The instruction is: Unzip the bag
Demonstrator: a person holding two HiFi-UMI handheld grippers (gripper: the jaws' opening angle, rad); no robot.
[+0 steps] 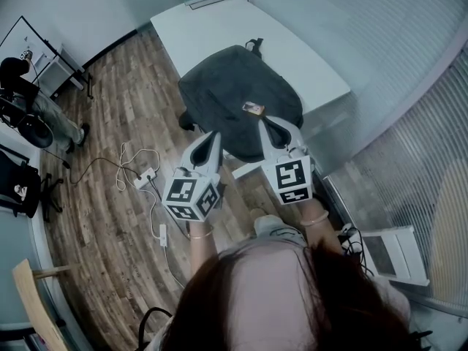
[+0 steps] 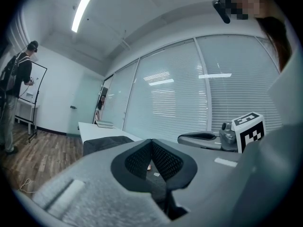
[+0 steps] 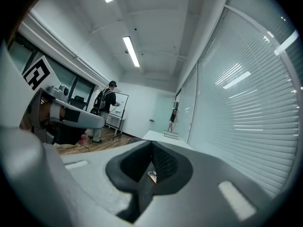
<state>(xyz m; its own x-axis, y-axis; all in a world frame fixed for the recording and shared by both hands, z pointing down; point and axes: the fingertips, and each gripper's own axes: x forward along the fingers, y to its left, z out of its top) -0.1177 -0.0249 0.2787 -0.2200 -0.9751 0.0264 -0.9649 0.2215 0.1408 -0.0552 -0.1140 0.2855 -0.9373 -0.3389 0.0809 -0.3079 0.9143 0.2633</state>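
A wooden floor (image 1: 110, 196) runs down the left of the room, and a long white table (image 1: 219, 28) stretches away beside the glass wall with its blinds. The bag (image 1: 234, 86), dark grey and slumped, takes up the near end of that table, and its near edge reaches the table's end. A carry loop shows at the bag's far end, so I judge that its long axis runs away from the person, along the table.

The person stands at that near end with both tools held level and pointed at the bag. The left gripper (image 1: 214, 134) has its tip at the bag's near left edge. Its jaws are pressed together and I see nothing between them. The right gripper (image 1: 263, 123) reaches a little further in, with its tip over the dark fabric. Its jaws also meet at the tip and carry nothing.

A small brown label (image 1: 253, 108) sits on top of the bag, just ahead of the right tip and between the two tools. I can't make out the zip or its pull from any angle. The bag lies straight ahead of both jaws, and the right one looks nearer to its top
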